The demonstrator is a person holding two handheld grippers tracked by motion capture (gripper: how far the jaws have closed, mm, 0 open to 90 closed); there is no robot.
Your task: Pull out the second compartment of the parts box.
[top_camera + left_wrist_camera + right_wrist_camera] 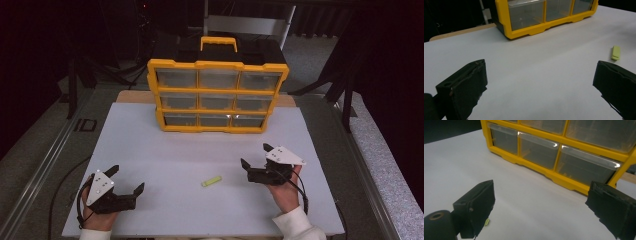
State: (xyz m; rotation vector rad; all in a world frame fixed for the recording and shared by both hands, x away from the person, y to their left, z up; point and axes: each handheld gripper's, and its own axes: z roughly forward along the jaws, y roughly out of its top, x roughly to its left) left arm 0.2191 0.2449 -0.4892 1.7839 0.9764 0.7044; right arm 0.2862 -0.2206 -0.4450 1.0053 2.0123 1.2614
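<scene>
- The stick (211, 181) lies on the table just left of your right gripper (254, 156), long axis running toward it.
- Both grippers gape wide and empty; the left gripper (127, 179) sits farther off.

Your right gripper (541, 207) hangs over the white bench (454, 162) with its jaws spread wide. Ahead stands the yellow drawer cabinet (564, 180), its clear drawers (536, 150) closed. A small green piece (487, 221) peeks beside your left jaw.
</scene>
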